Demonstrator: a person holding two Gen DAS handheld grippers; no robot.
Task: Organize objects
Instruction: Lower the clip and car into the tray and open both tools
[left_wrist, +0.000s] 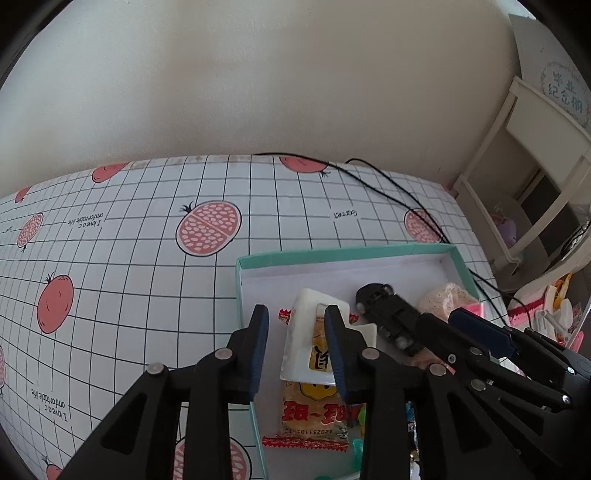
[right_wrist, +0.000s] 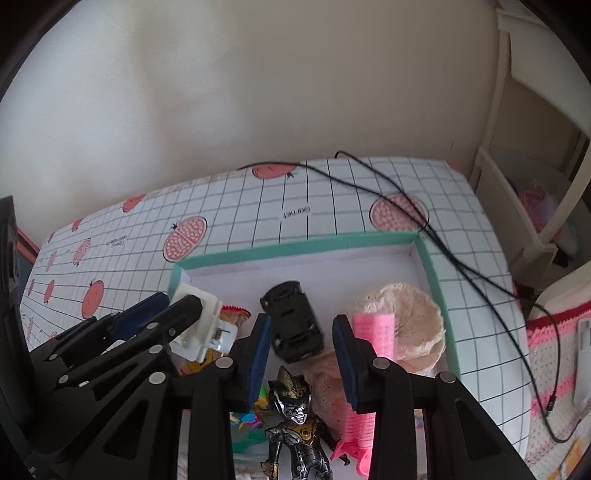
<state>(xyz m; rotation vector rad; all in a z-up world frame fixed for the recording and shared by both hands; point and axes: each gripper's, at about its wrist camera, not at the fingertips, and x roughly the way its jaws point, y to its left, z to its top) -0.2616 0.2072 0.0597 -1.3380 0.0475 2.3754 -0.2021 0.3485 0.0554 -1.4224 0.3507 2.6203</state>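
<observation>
Left gripper (left_wrist: 297, 328) hangs spread wide over a white plastic clip (left_wrist: 314, 332) lying on an orange snack packet (left_wrist: 314, 410) by the left wall of the teal-rimmed shallow cardboard box (left_wrist: 343, 254), gripping nothing. Right gripper (right_wrist: 301, 338), equally spread and empty, hovers above an overturned black toy car (right_wrist: 293, 319), with a pink hair roller (right_wrist: 369, 332) just beside it. Beyond lies the pomegranate-print grid tablecloth (left_wrist: 147, 258).
</observation>
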